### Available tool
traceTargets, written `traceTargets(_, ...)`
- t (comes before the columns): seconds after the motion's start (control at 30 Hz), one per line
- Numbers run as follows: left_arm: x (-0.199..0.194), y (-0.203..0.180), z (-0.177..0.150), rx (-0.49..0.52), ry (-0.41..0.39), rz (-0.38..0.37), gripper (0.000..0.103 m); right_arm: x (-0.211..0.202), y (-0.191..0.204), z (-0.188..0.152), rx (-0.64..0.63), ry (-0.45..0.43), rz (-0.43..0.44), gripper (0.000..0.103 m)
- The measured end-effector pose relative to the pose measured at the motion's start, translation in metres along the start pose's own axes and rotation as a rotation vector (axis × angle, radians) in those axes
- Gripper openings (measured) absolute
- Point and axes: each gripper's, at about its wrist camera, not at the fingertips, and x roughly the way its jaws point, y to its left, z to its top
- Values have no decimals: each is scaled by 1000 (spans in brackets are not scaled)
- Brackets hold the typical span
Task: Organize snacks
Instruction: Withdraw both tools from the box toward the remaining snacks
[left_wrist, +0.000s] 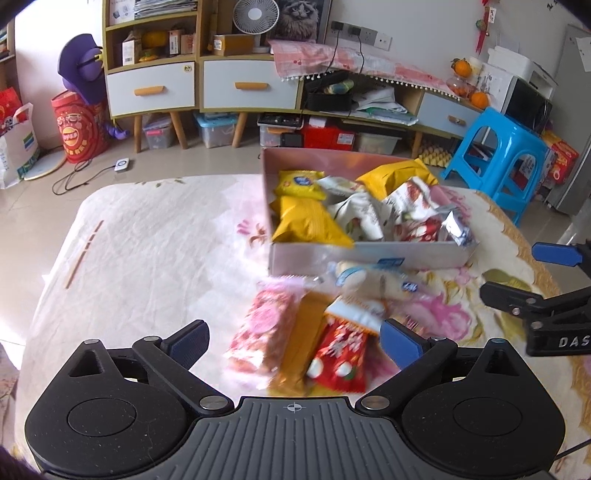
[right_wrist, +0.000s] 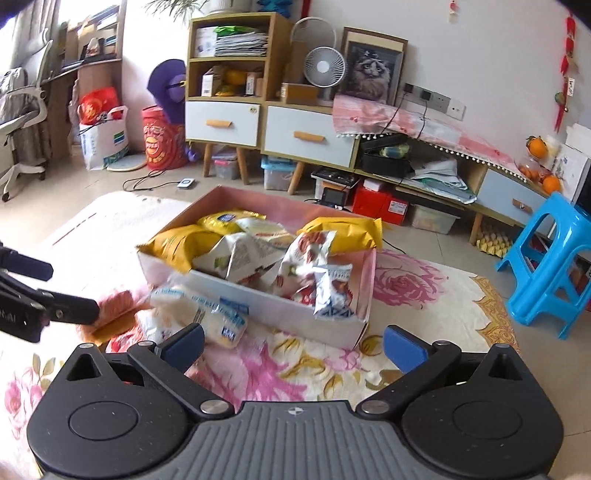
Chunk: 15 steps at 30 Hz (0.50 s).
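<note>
Left wrist view: loose snack packets lie on the surface just before the box, already part full. Left tongs spread, empty, over them; right tongs spread, empty. Pickup step; next, lower and pinch one packet.

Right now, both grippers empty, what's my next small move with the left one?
Probably lower the open left gripper onto the red snack packet lying between its fingers and close. That packet and others remain outside the snack box, and the right gripper hangs open over bare cloth.
</note>
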Motion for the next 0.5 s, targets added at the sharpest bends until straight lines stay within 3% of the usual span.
traceTargets(0.33,-7,37,-25,50,-45,11,100,0,14,-16,-24,15,45,95)
traceTargets(0.5,-1,49,-33,88,-73,-20,100,7,28,-21,-51,24,80,95)
